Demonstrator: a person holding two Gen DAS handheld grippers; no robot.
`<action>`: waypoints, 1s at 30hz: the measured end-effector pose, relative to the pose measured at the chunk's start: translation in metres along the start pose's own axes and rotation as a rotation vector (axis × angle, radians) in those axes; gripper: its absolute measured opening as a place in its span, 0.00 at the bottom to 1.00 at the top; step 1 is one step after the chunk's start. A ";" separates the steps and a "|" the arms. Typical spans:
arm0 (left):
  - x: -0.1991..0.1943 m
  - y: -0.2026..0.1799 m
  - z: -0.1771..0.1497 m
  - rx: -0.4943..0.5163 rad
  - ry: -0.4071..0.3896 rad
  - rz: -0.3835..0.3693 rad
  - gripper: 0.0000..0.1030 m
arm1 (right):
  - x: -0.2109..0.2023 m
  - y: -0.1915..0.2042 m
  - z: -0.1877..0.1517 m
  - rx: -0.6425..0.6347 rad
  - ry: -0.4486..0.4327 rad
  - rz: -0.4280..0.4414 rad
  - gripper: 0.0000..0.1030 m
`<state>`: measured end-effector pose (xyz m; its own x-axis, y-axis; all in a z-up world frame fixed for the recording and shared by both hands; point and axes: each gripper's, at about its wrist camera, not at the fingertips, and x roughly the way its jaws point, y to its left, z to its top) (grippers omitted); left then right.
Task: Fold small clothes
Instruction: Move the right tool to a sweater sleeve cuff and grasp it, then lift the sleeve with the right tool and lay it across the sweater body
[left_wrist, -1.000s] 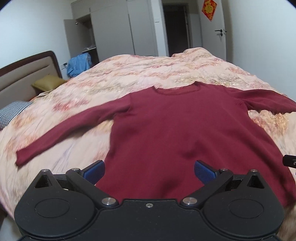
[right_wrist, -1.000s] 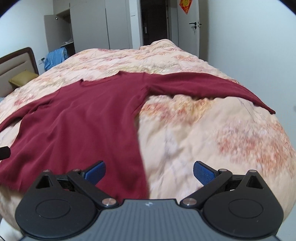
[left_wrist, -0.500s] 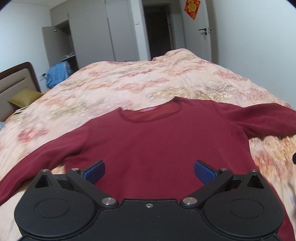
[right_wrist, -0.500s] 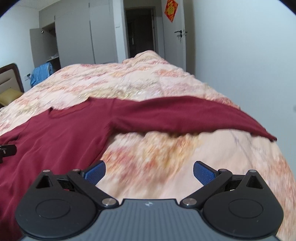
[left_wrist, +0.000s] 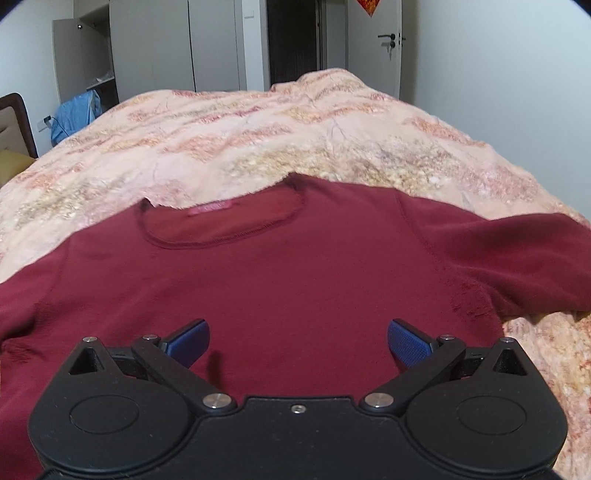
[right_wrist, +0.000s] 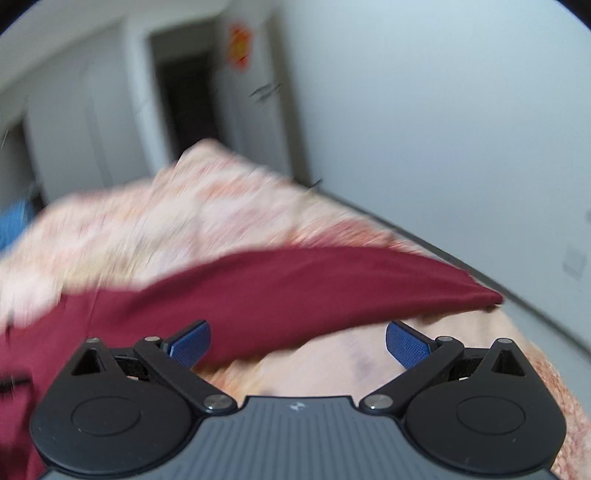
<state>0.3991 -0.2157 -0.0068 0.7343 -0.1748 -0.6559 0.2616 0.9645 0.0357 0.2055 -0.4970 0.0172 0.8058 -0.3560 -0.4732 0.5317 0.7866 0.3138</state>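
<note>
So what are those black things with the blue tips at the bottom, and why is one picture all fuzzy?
Each is a hand-held gripper a person carries, with a camera looking along its fingers. One picture comes from the left hand-held gripper, the other from the right hand-held gripper. Both are open and hold nothing. A dark red sweater lies spread on a flowery bedspread; the right view looks along its sleeve. That picture is fuzzy, probably because that gripper is moving fast.
</note>
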 end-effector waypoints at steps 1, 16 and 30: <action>0.004 -0.001 -0.001 0.004 0.009 0.001 0.99 | 0.005 -0.014 0.004 0.053 -0.001 -0.011 1.00; -0.042 0.023 0.029 0.004 0.010 0.071 0.99 | 0.077 -0.100 0.024 0.581 0.007 -0.194 0.60; -0.110 0.138 0.041 -0.162 -0.059 0.072 0.99 | 0.007 0.100 0.070 -0.270 -0.330 0.095 0.06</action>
<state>0.3800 -0.0712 0.1014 0.7844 -0.1109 -0.6103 0.1064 0.9934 -0.0438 0.2824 -0.4556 0.1028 0.9114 -0.3832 -0.1503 0.3992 0.9119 0.0957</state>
